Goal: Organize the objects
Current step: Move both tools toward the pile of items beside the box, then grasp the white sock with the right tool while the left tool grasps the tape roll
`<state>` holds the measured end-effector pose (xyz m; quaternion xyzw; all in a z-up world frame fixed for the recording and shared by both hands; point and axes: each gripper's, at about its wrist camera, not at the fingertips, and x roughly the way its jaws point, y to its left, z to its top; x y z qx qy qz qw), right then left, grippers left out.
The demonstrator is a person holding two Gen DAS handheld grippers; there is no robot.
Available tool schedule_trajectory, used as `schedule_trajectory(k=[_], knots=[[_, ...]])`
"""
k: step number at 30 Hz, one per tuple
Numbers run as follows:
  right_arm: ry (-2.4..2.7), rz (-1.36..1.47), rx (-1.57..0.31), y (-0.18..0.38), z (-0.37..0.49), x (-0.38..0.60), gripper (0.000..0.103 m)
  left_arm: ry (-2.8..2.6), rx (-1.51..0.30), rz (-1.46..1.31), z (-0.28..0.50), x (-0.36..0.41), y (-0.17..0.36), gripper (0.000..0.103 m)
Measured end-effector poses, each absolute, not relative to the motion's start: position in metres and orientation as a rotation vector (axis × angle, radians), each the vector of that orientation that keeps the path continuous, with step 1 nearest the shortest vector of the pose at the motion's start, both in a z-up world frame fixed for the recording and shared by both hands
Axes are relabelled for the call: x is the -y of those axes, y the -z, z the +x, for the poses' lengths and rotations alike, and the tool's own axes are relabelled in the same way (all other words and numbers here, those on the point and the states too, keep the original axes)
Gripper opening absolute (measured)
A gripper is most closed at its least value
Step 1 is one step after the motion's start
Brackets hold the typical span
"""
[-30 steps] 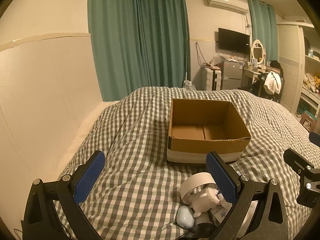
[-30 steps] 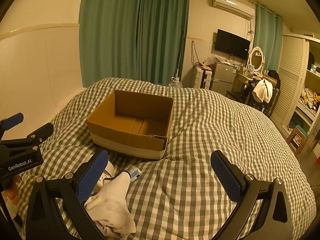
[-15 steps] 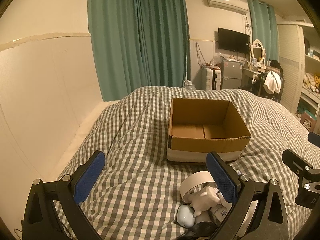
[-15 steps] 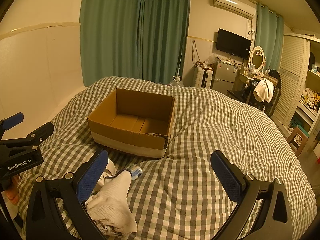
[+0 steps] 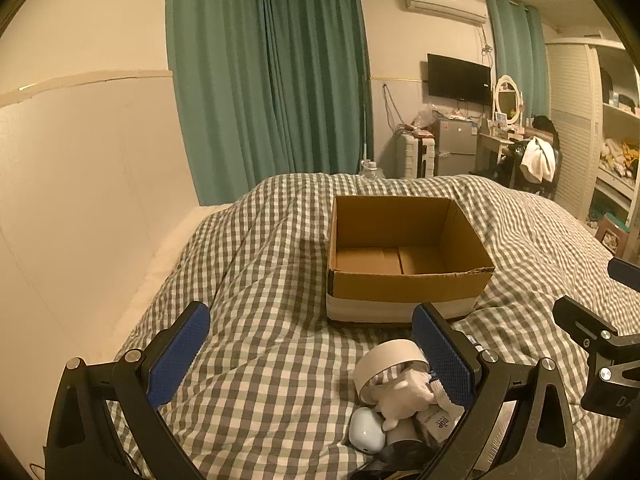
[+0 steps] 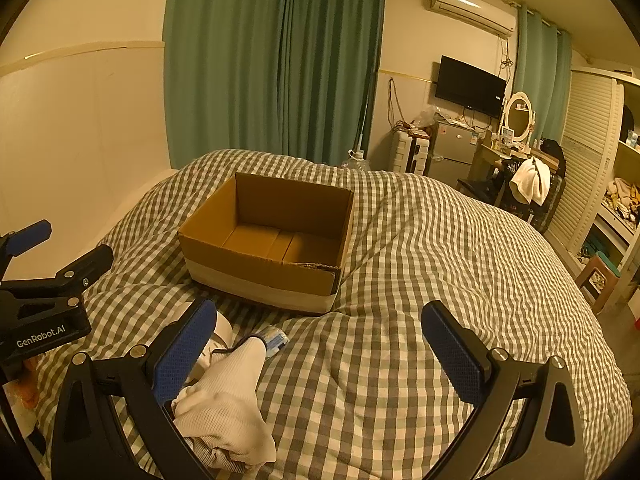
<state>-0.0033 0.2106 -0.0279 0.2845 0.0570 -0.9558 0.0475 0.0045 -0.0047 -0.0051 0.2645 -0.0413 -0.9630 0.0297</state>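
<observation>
An open, empty cardboard box [image 5: 404, 280] [image 6: 256, 268] stands on the checked bed cover. In front of it lies a small pile: a roll of tape [image 5: 386, 364], a white plush toy [image 5: 404, 394], a pale blue round object [image 5: 365, 434] and a small packet [image 5: 438, 422]. In the right wrist view the pile shows as white cloth [image 6: 228, 404] and a small blue-white packet [image 6: 274, 338]. My left gripper [image 5: 316, 356] is open and empty, above the cover just left of the pile. My right gripper [image 6: 320, 352] is open and empty, above bare cover right of the pile.
The checked bed cover [image 5: 260, 280] [image 6: 440, 264] spreads around the box. A cream wall panel [image 5: 80, 184] runs along the bed's left. Green curtains [image 5: 272, 92], a fridge [image 6: 452, 152], a dressing table and shelves stand beyond the bed's far and right sides.
Both grippers have barely moved; the views have shifted slightly, with the box a little higher in the right wrist view. Both stay open and empty.
</observation>
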Motion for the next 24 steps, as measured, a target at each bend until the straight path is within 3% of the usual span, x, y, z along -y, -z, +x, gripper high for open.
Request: schedule_trajectory(k=[16, 24], knots=[[2.836, 0.966, -0.216, 0.051, -0.007, -0.202, 0.103, 2.959, 0.099, 0.903, 0.0, 0.01, 0.015, 0.103], [2.643, 1.089, -0.281, 0.086, -0.002, -0.172, 0.101, 2.945, 0.101, 1.072, -0.012, 0.011, 0.05, 0.103]])
